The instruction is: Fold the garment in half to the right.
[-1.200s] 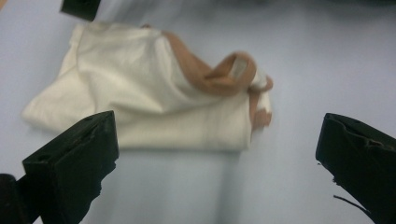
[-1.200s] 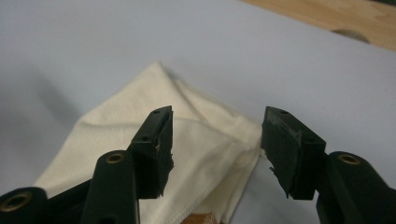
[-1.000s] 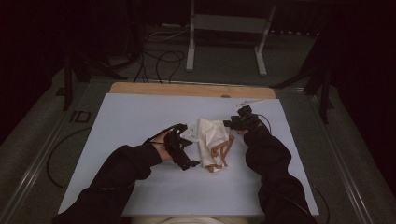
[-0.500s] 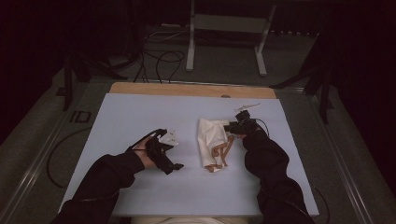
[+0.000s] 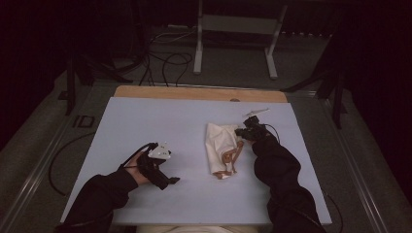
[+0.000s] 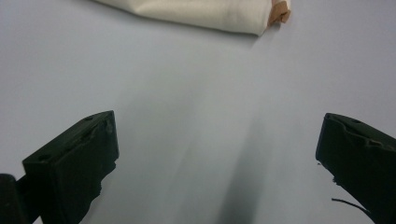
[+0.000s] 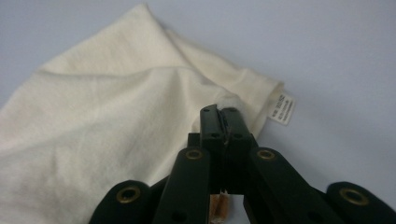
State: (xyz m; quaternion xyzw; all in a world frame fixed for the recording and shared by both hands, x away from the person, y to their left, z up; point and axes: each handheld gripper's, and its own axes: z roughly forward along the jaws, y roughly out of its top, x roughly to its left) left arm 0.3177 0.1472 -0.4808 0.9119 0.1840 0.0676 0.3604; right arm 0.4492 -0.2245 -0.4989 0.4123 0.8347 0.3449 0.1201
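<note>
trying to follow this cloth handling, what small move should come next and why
Probably bring the left gripper back to the cloth and take its near edge. The right gripper is shut, seemingly on the cloth's edge by the label, while the left is open over bare table, apart from the cloth, so one side lies unheld.

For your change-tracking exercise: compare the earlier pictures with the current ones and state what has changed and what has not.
The left gripper let go of the cream cloth bag and drew back leftward and toward the person; its jaws now stand open over bare table. The right gripper stays shut at the bag's right edge. The bag remains folded mid-table.
</note>
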